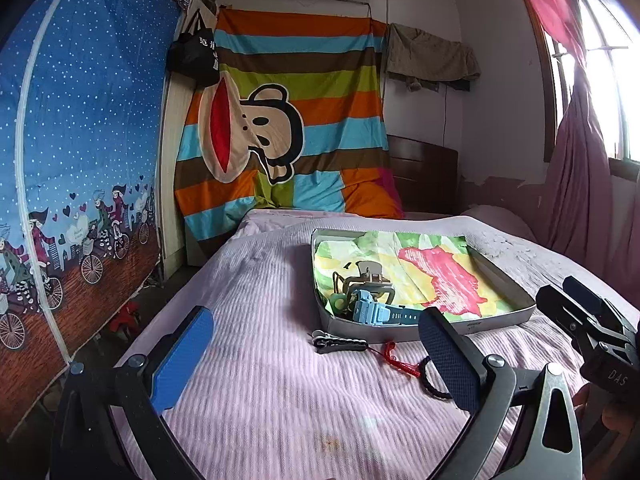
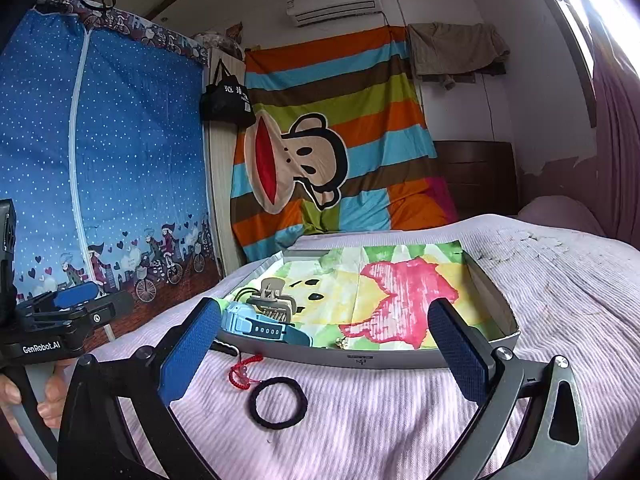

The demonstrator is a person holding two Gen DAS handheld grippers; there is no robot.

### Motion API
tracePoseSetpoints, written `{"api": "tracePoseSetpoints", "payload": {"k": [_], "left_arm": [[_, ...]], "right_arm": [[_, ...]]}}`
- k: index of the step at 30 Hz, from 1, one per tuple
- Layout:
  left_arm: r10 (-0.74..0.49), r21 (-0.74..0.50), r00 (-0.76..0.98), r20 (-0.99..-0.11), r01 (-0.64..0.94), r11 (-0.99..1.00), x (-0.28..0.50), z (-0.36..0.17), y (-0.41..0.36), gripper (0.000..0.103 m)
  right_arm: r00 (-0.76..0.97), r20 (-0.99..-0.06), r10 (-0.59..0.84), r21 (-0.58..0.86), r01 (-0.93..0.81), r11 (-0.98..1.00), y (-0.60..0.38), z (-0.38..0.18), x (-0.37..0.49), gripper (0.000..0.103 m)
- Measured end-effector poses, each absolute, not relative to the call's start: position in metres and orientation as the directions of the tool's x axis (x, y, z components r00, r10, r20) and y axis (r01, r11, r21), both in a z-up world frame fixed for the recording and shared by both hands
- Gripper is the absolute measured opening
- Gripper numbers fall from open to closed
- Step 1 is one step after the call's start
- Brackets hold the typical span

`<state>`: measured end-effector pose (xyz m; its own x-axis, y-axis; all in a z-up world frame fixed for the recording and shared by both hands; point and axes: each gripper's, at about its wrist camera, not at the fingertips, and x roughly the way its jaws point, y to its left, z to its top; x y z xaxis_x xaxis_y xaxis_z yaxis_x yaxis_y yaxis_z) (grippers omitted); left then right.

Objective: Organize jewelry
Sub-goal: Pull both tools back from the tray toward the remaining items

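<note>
My right hand-held gripper [image 2: 324, 354], fingers apart and empty, is nearer: black hair tie [image 2: 278, 402] at six o'clock.

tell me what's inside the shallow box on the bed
In the box, a colourful painted paper lines the bottom. At its left end lie a light blue watch, a beige claw clip and a green-rimmed item. Whatever lies beneath the paper is hidden.

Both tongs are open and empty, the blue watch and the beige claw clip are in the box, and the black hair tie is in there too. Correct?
Not quite. The black hair tie lies on the pink bedspread in front of the box, not in it; the right wrist view shows this. The rest stands.
</note>
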<state>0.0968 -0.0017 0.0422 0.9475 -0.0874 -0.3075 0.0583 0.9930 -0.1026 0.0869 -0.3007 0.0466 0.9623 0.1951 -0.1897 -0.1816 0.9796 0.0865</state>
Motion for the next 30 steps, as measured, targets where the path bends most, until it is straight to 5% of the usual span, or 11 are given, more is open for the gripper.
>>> {"api": "tracePoseSetpoints", "payload": {"k": [16,30], "left_arm": [[-0.07,-0.147,0.952,-0.299,0.026,0.989,0.069,0.03,0.006,0.103],[-0.047,-0.069,0.946,-0.322,0.026,0.997,0.061,0.023,-0.005,0.103]], "right_arm": [[0.962,-0.206,0.177,0.04,-0.173,0.984,-0.301,0.038,0.062,0.102],[0.967,-0.188,0.169,-0.003,-0.172,0.985,-0.295,0.032,0.05,0.102]]}}
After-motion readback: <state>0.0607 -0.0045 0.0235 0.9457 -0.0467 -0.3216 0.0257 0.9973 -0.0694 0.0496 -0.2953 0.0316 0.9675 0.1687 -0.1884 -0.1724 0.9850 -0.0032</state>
